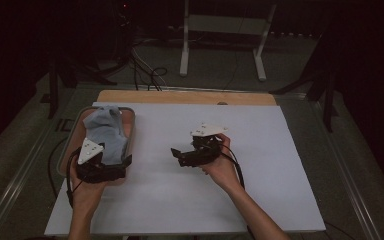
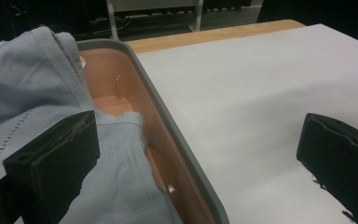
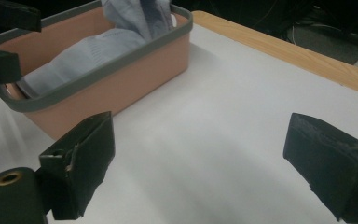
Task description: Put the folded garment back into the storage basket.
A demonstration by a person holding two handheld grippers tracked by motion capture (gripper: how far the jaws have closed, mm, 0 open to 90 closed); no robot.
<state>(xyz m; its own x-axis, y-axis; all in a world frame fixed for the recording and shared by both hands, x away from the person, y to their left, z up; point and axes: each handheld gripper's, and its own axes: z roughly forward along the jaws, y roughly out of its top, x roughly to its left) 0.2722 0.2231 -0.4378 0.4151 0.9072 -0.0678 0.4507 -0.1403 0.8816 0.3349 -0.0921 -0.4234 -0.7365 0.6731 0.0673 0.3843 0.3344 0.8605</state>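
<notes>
Two claws are seen w/ jaws apart, nothing gripped. Light-blue garment (image 1: 106, 134) is already bundled in the pink basket (image 1: 131, 120) at bench (image 1: 260, 150) left; left claw (image 1: 111, 170) straddles its rim, right claw (image 1: 186, 156) hovers mid-bench. Stowing is judged approx. done; tucking remains.

pretty dim overall, room past 12 o'clock goes nearly black; white table top (image 1: 260, 150) catches soft overhead light, close-up jaws look blurry.

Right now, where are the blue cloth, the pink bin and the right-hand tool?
blue cloth (image 1: 106, 131), high view, middle of the fabric.
pink bin (image 3: 135, 77), right gripper view, its outer side wall.
right gripper (image 1: 179, 156), high view, between its fingers.
</notes>
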